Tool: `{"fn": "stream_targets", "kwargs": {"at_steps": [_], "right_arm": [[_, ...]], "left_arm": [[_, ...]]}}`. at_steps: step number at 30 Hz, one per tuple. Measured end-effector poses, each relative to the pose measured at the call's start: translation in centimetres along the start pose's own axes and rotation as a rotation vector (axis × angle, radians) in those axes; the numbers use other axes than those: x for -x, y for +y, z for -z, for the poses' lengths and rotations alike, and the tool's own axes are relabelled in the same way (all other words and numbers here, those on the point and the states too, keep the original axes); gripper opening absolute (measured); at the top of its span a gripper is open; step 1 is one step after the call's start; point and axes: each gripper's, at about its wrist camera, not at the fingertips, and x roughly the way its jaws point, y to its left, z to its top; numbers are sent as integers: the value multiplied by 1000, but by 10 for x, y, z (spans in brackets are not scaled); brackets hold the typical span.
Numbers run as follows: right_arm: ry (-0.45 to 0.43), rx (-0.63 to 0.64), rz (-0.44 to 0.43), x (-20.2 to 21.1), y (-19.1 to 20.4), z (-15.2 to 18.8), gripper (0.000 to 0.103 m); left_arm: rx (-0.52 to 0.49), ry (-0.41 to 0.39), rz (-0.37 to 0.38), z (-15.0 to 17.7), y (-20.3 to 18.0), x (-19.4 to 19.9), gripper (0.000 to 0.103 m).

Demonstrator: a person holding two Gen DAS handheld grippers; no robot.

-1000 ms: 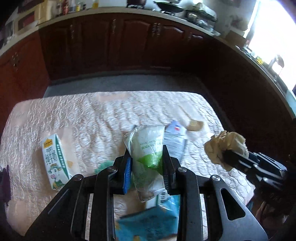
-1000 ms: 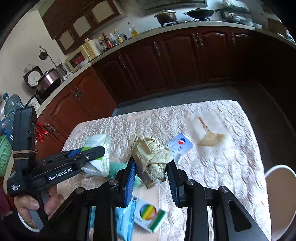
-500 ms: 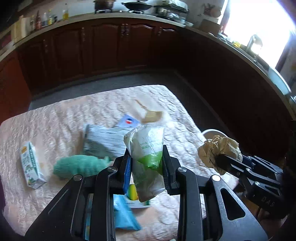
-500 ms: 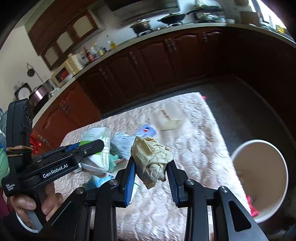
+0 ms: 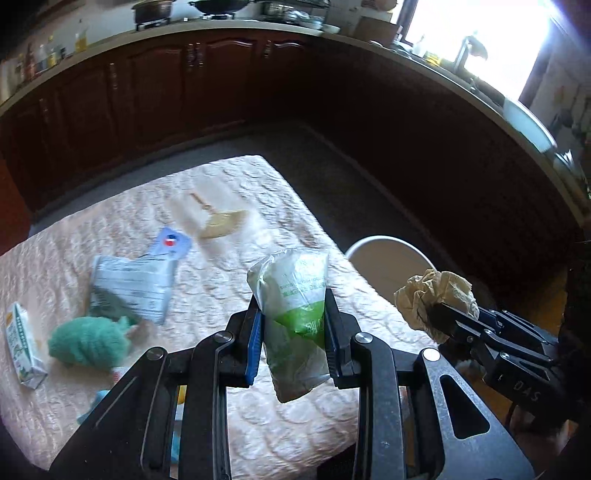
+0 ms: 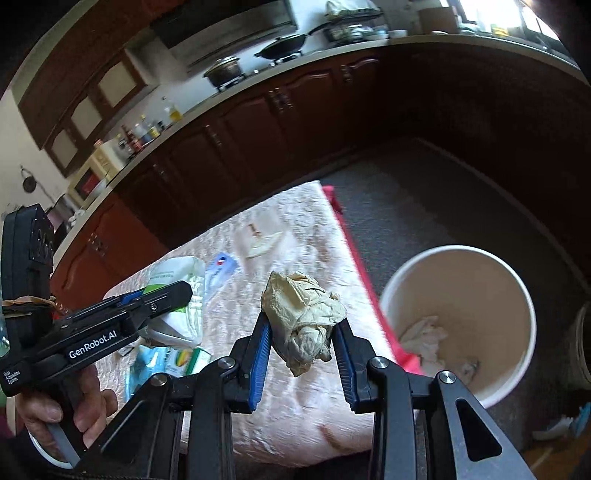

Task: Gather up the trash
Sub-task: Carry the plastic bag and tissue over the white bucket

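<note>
Bin [image 6: 515, 295] on floor, right of worktop [image 6: 295, 398]; right gripper [image 6: 301, 343] nearer, jaws clamping paper wad [image 6: 301, 314]; left gripper [image 5: 293, 332] jaws clamping green-white pouch [image 5: 295, 314].

Dark wooden cabinets [image 6: 258, 125] sweep round the kitchen under a pale worktop [image 5: 406, 51]. On the stove, a lidded pot [image 6: 223, 70] beside a black wok [image 6: 284, 44]. Bottles [image 6: 147, 129] cluster along the worktop, near a microwave [image 6: 92, 177]. Bright window [image 5: 480, 33] on the right, grey floor [image 6: 424, 206] below.
</note>
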Motion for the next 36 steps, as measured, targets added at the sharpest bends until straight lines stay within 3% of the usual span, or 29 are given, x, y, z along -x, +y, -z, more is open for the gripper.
{"fn": "stream_targets", "kwargs": {"at_steps": [16, 36], "right_arm": [[25, -118, 112, 12, -69, 15, 32], [60, -204, 164, 4, -109, 24, 32]], "left_arm": [[-49, 84, 132, -12, -66, -44, 26], [-55, 135, 163, -18, -95, -86, 26]]}}
